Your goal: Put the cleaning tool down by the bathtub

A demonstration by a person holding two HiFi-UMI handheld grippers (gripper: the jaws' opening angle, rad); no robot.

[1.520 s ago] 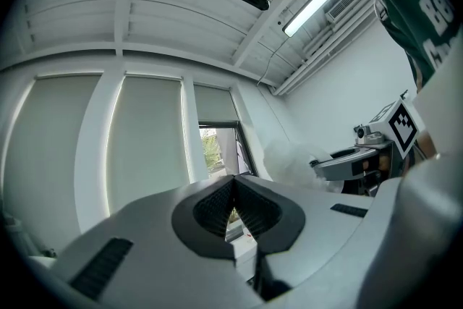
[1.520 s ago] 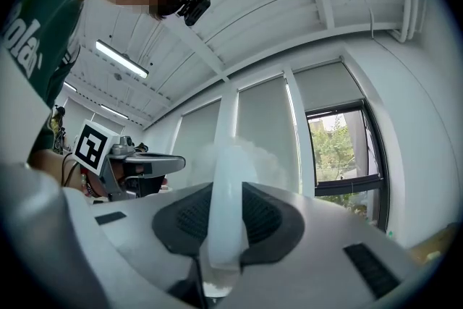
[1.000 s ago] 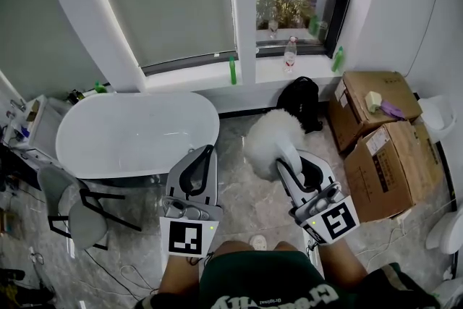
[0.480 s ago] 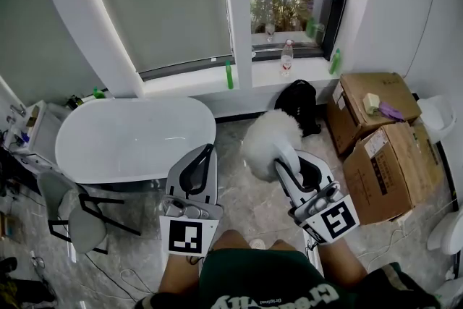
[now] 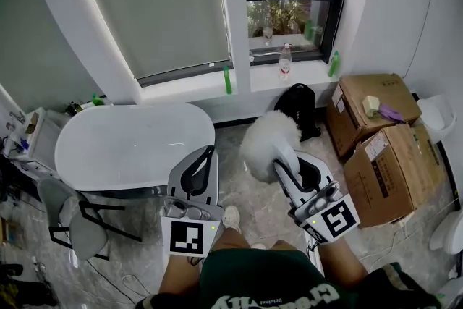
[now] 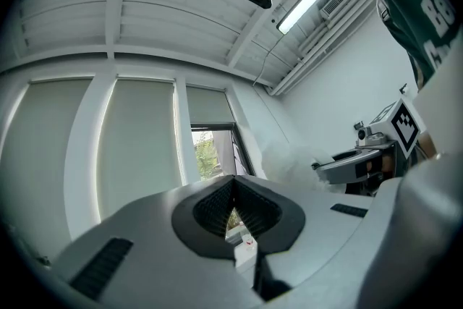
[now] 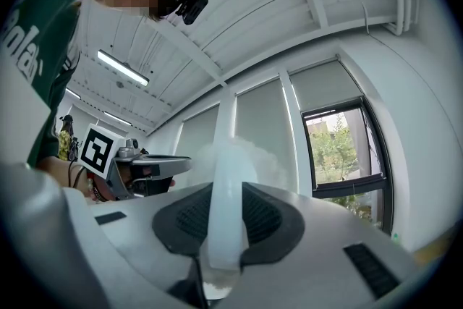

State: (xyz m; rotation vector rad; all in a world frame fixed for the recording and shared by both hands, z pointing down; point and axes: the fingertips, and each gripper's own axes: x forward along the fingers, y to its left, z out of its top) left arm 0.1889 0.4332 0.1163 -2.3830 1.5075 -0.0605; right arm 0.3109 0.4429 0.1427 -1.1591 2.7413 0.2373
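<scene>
1. The cleaning tool (image 5: 265, 138) is a duster with a fluffy white, rounded head on a smooth, flat white plastic handle (image 7: 225, 208).
2. Its long axis runs from the jaws of the right gripper (image 5: 285, 166) away from the person. In the head view the fluffy head points toward the window wall and sits slightly left of the handle.
3. The tool is held in the air above the grey marble-patterned floor (image 5: 249, 199), between the end of the bathtub (image 5: 76, 155) and a black bag (image 5: 300, 101). It does not touch the tub.
4. The right jaws pinch the handle between their ribbed black pads, and the handle stands upright in the right gripper view.
5. The left gripper (image 5: 198, 168) has its jaws pressed together with nothing between them. It points toward the bathtub's near end.
6. The bathtub is a glossy white oval that stands free.
7. Each gripper carries a cube with a black-and-white square marker.
8. Cardboard boxes (image 5: 380, 155) stand at the right, and the print on their labels is too small to read.
</scene>
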